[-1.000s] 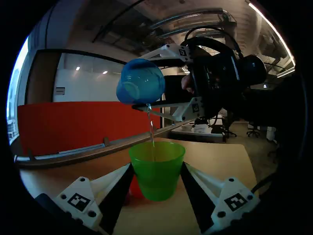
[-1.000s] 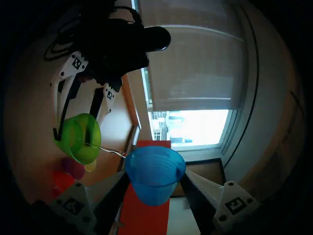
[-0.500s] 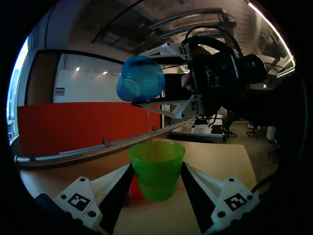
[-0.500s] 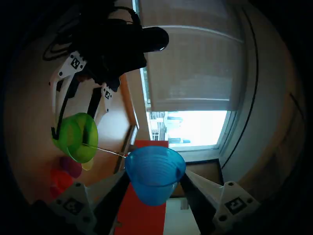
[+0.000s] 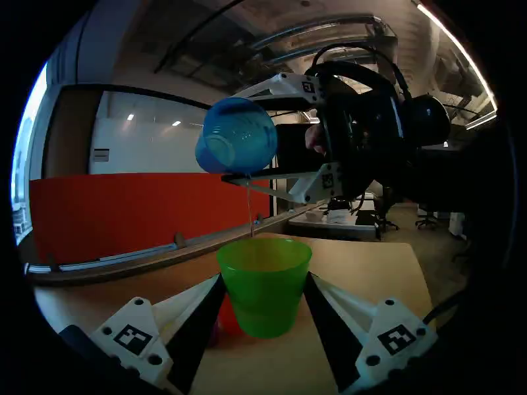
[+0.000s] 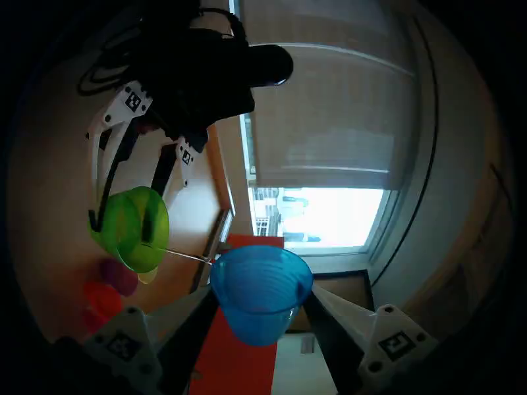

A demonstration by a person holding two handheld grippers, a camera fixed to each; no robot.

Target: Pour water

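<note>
Behind the wooden table (image 5: 369,263) stood a long orange-red partition (image 5: 118,210), and above it ran a dark ceiling with pipes. On the other side of the room, the right gripper view showed a bright window (image 6: 323,220) under a lowered blind (image 6: 323,112).

The left gripper (image 5: 263,282) was clamped on the green cup (image 5: 265,299), one finger pressing on each side. The cup was upright, with its mouth open to the top, at the near part of the table. I could not tell if its base rested on the wood. Just behind it, on the left, a red cup (image 5: 227,317) was partly hidden.

The right gripper (image 6: 261,289) was closed on the blue cup (image 6: 260,303), also with a finger on each side. In the left gripper view this blue cup hung high above the green one, a little to the left, and it was tipped far over. A thin stream of water (image 5: 249,210) fell from its lower rim down into the green cup.
</note>
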